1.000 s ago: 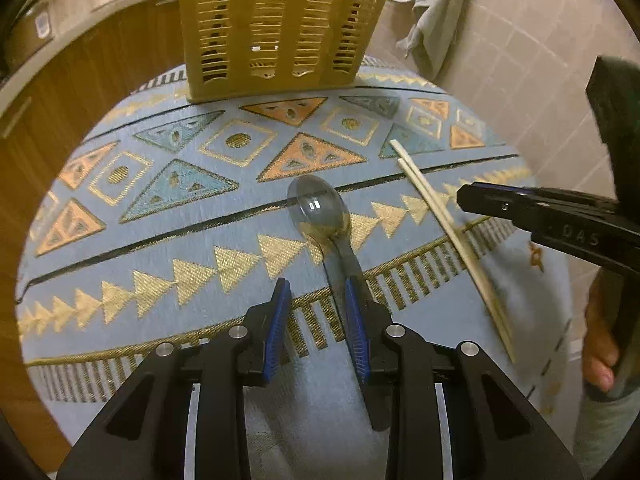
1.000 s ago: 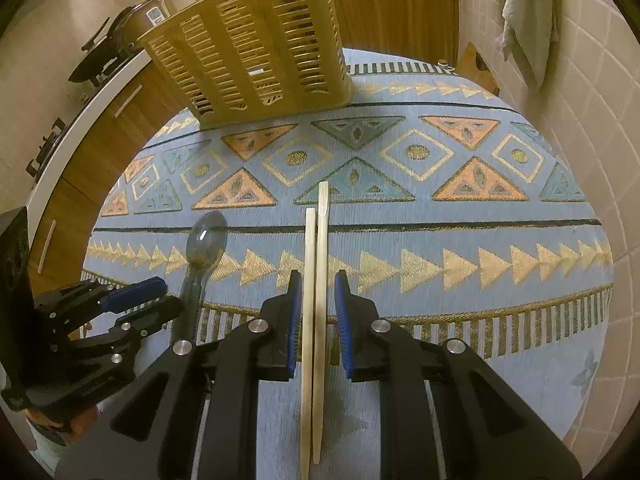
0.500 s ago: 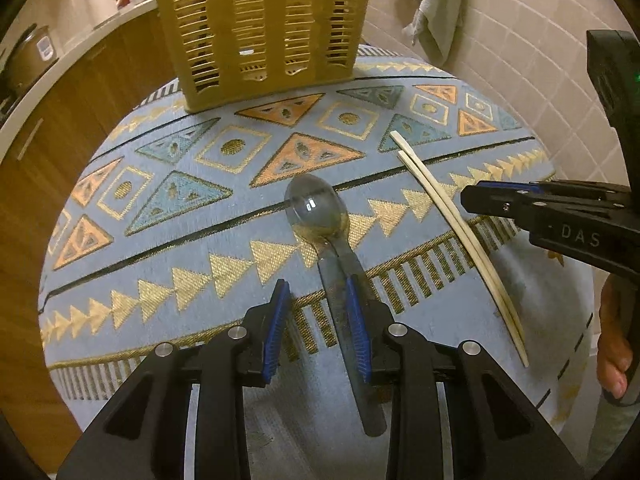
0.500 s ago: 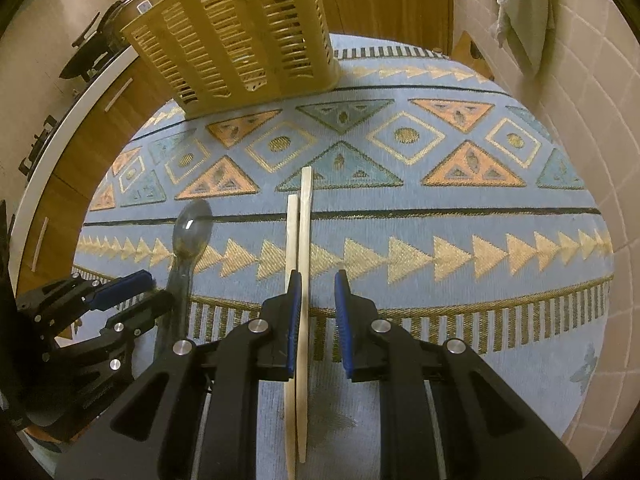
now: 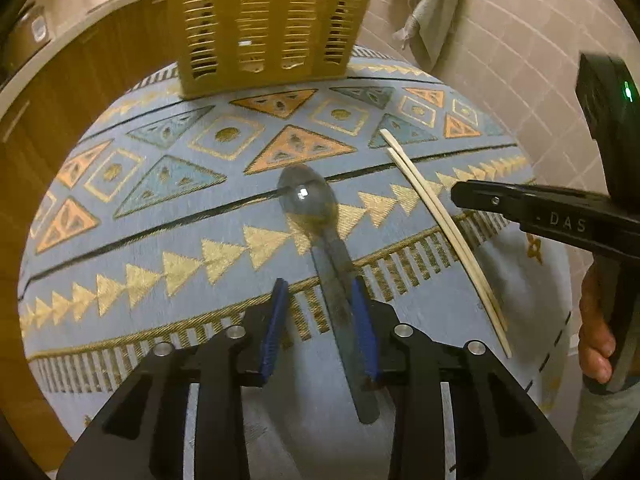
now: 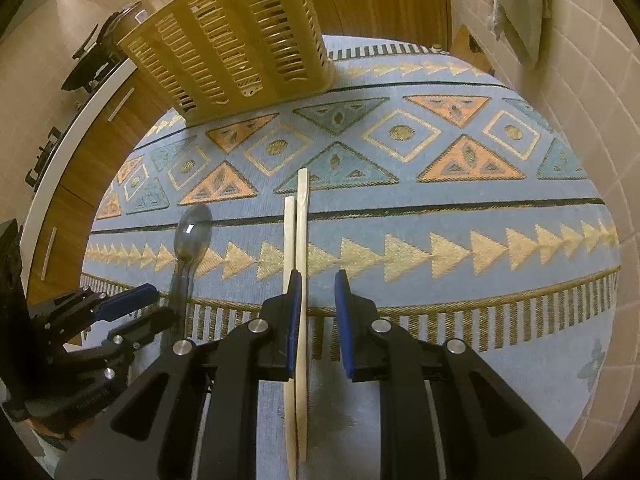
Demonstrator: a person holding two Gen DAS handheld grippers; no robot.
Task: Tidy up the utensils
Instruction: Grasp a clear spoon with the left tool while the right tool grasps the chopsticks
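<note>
Shows a grey, see-through spoon [image 5: 306, 200] flat on the blue patterned table [image 5: 160, 240], handle between the released left tongs [image 5: 318, 284], against one pad. Shows two pale chopsticks [image 6: 302, 220] side by side inside the released right tongs [image 6: 318, 278], one partly hidden behind a pad. Crops the yellow slotted basket's [image 5: 264, 20] top.

Both tools are matte black plastic. The left gripper [image 5: 320, 330] has blue ribbed pads on its fingers [image 5: 274, 328] and silver screw heads. The right gripper [image 6: 318, 320] matches it, its side lettered "DAS", a green light on its body.
</note>
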